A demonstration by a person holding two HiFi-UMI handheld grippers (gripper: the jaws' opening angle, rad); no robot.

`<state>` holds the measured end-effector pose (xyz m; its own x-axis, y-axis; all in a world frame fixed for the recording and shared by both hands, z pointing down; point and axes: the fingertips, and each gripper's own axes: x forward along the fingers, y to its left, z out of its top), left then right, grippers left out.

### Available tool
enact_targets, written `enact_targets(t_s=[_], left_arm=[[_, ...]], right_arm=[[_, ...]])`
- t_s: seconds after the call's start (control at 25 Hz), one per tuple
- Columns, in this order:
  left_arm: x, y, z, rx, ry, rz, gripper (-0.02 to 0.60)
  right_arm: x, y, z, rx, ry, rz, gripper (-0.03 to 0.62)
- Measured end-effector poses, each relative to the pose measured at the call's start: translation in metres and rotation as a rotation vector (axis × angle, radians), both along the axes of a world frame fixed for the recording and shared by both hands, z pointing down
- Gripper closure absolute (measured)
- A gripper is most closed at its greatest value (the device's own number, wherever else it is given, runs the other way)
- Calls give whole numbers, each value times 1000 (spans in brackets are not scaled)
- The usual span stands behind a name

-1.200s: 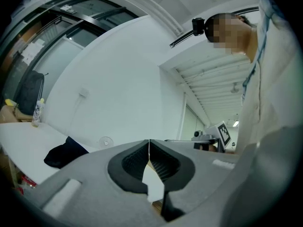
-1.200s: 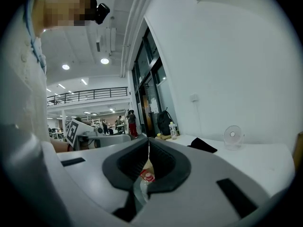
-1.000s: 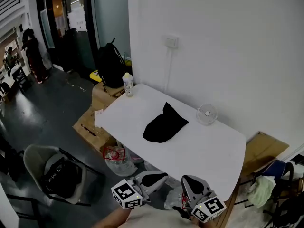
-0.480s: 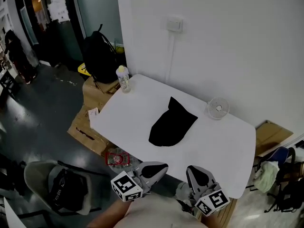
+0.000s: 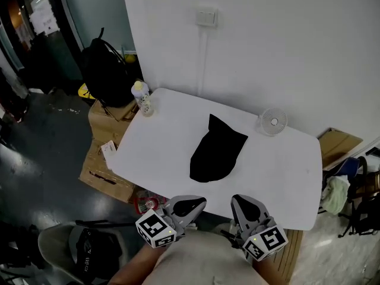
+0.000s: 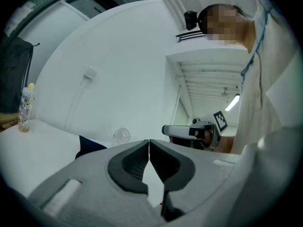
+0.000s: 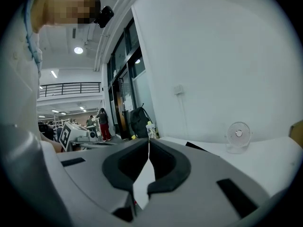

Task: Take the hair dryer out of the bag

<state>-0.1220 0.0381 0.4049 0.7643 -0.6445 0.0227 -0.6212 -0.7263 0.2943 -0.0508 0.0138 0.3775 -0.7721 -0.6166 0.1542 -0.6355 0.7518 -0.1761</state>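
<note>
Black bag (image 5: 217,150) lies mid-frame on the white worktop (image 5: 163,141), with a small fan (image 5: 273,122) to its right. Left gripper (image 5: 196,203) and right gripper (image 5: 240,200), at lower centre by the worktop's near edge, have their fingers closed and empty.

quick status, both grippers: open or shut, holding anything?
Left gripper: jaws closed, nothing between them.
Right gripper: jaws closed, nothing between them.

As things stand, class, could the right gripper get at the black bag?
Probably yes: only bare white table lies between the right gripper and the black bag, though its jaws are shut.
</note>
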Motion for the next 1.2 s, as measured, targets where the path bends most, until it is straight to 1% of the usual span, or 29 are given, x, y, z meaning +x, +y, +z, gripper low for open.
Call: enact_targets(t_s=[0.12,0.24,0.44,0.56,0.72,0.88,1.0,1.16,1.2], left_arm=[[0,-4,4,0,-13,19,571],[9,-9,12,11,-67,42,571],[17,-24,22,1,-110,61,571],[21,-33,29,-11,-147,66,571],[29,-55,39,-9,-214,64,570],[32,-72,43,2,-245,51,569],[38,-78,50,4,-282,66,569],[41,-88,65,2,-360,56,567],[41,-92,69,0,-379,44,550]], right_arm=[[-3,-2,1,-2,13,24,577],[2,-7,9,-25,21,44,577],[8,-21,23,-53,17,61,577],[13,-31,32,-61,32,59,577],[18,-50,47,-52,66,29,577],[19,-62,60,-65,80,22,577],[18,-66,65,-72,76,18,577],[20,-70,74,-83,71,24,577],[22,-71,76,-87,72,28,577]])
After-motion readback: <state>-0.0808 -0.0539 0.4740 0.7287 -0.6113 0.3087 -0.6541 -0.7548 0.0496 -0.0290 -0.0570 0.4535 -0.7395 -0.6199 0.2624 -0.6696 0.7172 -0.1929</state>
